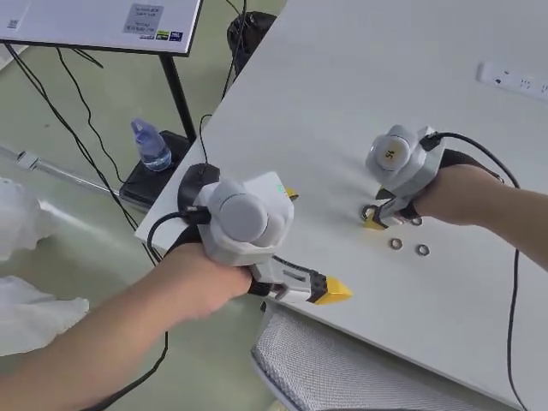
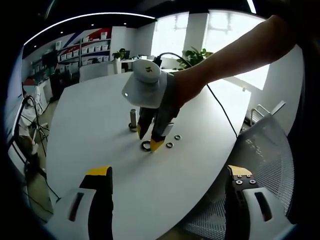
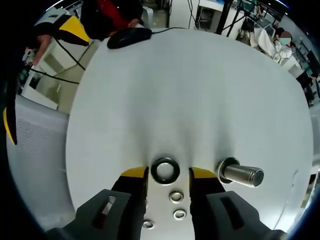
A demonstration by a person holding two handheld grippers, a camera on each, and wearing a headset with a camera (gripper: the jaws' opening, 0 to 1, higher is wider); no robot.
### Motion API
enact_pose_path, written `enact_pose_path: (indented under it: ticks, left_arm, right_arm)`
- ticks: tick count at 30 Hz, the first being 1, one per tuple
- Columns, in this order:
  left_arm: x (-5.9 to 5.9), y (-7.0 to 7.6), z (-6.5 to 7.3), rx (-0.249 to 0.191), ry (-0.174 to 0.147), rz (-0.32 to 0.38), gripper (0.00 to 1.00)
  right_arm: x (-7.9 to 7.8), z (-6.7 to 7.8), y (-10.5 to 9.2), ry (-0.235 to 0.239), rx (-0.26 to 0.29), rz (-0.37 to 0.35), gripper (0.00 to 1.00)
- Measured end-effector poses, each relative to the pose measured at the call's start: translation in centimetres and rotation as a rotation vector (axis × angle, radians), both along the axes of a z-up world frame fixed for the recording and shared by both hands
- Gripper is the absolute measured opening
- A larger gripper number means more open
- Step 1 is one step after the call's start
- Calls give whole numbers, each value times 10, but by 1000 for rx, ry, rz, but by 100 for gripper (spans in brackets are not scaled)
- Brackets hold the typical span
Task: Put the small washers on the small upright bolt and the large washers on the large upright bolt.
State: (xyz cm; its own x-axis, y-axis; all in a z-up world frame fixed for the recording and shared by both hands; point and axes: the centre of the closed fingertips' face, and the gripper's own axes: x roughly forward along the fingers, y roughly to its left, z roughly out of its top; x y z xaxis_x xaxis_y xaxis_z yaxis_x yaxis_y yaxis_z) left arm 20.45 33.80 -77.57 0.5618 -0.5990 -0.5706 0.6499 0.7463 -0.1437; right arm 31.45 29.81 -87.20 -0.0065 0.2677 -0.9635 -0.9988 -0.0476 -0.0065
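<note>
A dark large washer lies flat on the white table, and my right gripper stands open with its yellow tips on either side of it. The large upright bolt rises just right of those tips. Three small washers lie close under the right gripper. In the head view the right gripper points down at the large washer, with small washers beside it. My left gripper is open and holds nothing, near the table's front edge. It looks toward the right gripper, the bolt and the washer.
A grey mesh chair stands below the table's near edge. A white power strip lies at the far right of the table. A black rounded device sits at the table's left corner. A water bottle and cables are on the floor.
</note>
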Motion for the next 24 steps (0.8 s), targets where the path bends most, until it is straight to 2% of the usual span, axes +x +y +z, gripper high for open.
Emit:
enact_pose_path:
  ticks: [11, 14, 20, 24]
  left_arm:
    - [0, 1, -1, 10, 4, -8, 92]
    - [0, 1, -1, 12, 5, -10, 92]
    - [-1, 2, -2, 16, 5, -4, 92]
    - [-2, 3, -2, 18, 2, -2, 91]
  right_arm:
    - [-1, 0, -1, 2, -8, -7, 33]
    - [1, -2, -2, -2, -15, 3, 27]
    - [0, -1, -3, -3, -19, -4, 26]
    - [3, -4, -2, -6, -45, -13, 25]
